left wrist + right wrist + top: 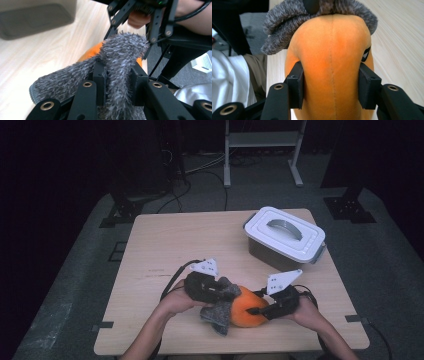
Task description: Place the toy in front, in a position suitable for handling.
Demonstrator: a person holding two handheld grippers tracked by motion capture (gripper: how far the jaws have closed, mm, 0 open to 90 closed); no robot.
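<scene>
Orange plush toy, rounded w/ a centre seam (332, 65), sits at the table's (165, 235) near edge between our two hands. Right gripper (331, 86) has its pads pressed on the toy's flanks, squeezing it, long axis running straight away from the jaws toward the left gripper (117, 82). That one is clamped on a grey fuzzy cloth (120, 55) draped over the toy's far end. So cloth lies on the left-hand side of the toy, closest to the left hand. White lidded box w/ grey handle (285, 234) stands well apart at the far right
</scene>
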